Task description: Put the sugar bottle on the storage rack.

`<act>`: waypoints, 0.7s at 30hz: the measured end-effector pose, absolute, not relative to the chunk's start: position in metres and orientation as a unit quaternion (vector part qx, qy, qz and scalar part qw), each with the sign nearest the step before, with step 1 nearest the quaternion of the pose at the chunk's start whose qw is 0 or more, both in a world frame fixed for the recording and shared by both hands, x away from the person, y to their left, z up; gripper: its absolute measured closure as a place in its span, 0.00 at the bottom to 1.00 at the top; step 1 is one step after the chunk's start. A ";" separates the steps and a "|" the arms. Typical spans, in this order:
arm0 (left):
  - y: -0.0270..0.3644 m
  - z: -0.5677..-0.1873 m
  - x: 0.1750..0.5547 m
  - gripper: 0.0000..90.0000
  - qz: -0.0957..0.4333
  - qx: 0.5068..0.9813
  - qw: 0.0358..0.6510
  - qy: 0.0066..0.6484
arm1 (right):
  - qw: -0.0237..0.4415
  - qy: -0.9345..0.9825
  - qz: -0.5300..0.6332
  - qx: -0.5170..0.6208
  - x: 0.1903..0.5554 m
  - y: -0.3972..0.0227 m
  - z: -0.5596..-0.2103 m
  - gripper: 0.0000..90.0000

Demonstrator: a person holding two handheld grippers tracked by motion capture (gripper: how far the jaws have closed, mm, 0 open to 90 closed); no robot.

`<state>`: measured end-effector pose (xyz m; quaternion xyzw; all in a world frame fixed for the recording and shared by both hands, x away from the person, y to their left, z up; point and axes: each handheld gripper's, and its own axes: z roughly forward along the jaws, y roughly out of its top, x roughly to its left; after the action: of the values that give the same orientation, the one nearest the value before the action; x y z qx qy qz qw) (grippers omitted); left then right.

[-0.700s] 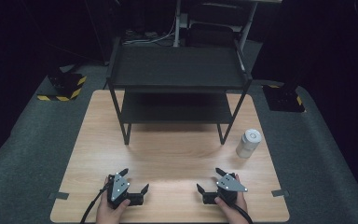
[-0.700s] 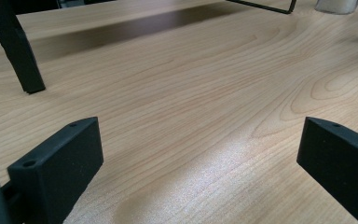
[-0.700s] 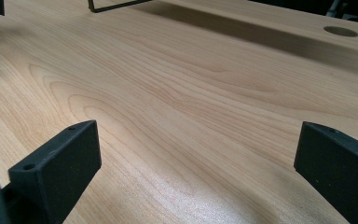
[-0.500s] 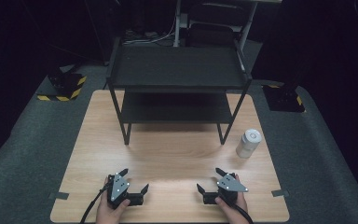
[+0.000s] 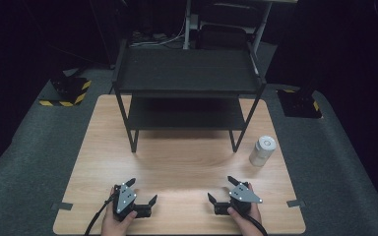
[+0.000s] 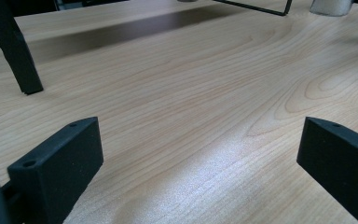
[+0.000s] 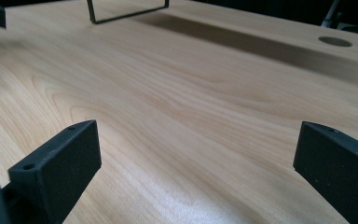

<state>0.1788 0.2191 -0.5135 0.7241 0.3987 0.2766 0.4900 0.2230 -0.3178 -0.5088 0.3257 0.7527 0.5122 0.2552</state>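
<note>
Both grippers rest low on the wooden table [image 5: 187, 162] near its front edge, each held in a hand. My left gripper [image 5: 141, 192] sits at the front left, jaws wide apart with bare wood between them; its own view [image 6: 200, 154] confirms the gap. At the front right my right gripper [image 5: 220, 189] is open too, nothing between its jaws [image 7: 198, 154]. A white cylindrical can [image 5: 262, 151] stands upright by the right front leg of a black two-level shelf rack [image 5: 187, 73], well beyond the right gripper.
The black rack fills the back half of the table, its legs [image 6: 16, 51] standing on the wood. The can's base [image 6: 332, 6] shows far off in the left gripper view. Grey carpet surrounds the table, with yellow-black striped blocks [image 5: 69, 91] on the floor at the left.
</note>
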 end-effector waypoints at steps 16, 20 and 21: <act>0.221 -0.514 0.178 0.01 0.272 0.722 0.494 0.401 | 0.299 0.699 0.562 0.325 0.203 -0.338 -0.496 0.00; 0.221 -0.514 0.179 0.01 0.271 0.722 0.495 0.401 | 0.312 0.686 0.565 0.337 0.198 -0.348 -0.495 0.00; 0.222 -0.514 0.179 0.01 0.271 0.722 0.495 0.401 | 0.319 0.683 0.561 0.342 0.196 -0.350 -0.495 0.00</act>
<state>0.1787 0.2216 -0.5142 0.7218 0.4006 0.2708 0.4951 0.1965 -0.3503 -0.4948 0.3416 0.6833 0.5612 0.3186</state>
